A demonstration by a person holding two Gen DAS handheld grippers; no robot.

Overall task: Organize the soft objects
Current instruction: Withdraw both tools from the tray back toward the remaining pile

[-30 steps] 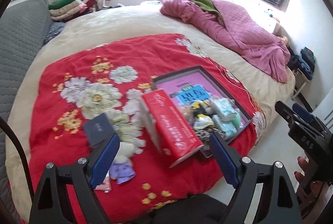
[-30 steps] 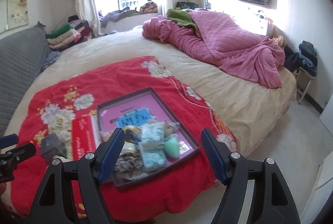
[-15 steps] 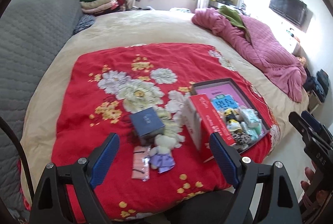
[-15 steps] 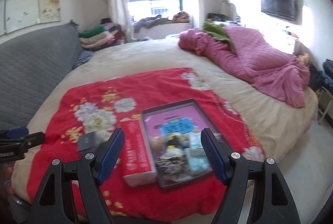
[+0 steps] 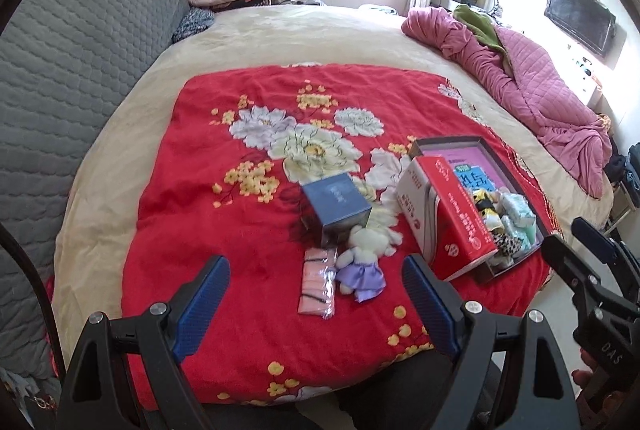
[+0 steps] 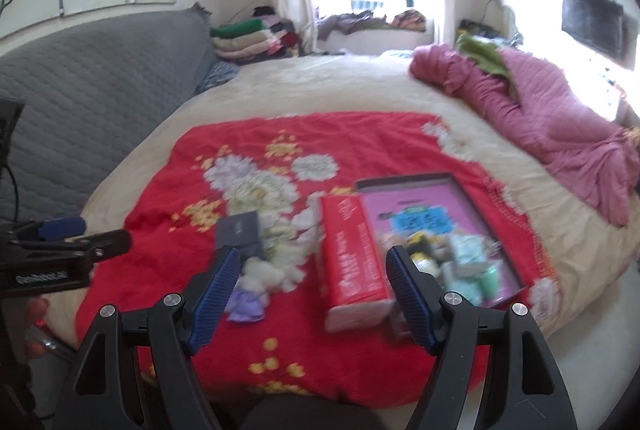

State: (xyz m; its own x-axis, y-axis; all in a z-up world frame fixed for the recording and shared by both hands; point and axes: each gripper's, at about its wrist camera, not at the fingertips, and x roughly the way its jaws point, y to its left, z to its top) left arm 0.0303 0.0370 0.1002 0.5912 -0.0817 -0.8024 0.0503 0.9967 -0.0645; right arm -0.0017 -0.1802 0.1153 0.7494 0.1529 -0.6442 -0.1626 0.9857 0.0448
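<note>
i hold both grippers over a bed with a red floral blanket (image 5: pixel 200 230). my left gripper (image 5: pixel 316 302) and right gripper (image 6: pixel 314 288) both gape wide, gripping nothing. several soft items already sit in the shallow tray (image 5: pixel 516 264). a small plush doll (image 5: pixel 362 258) and a pink packet (image 5: pixel 318 282) lie outside it, not yet sorted.

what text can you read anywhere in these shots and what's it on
"DAS" on the right gripper body, in the left wrist view.
"GoRobot.AI", or close to it, on the left gripper body, in the right wrist view; slightly blurred.
Red box: white characters down its side, too small to read.
Blue box: faint lettering, unreadable.
Tray: a blue label with dark characters, unreadable.
</note>
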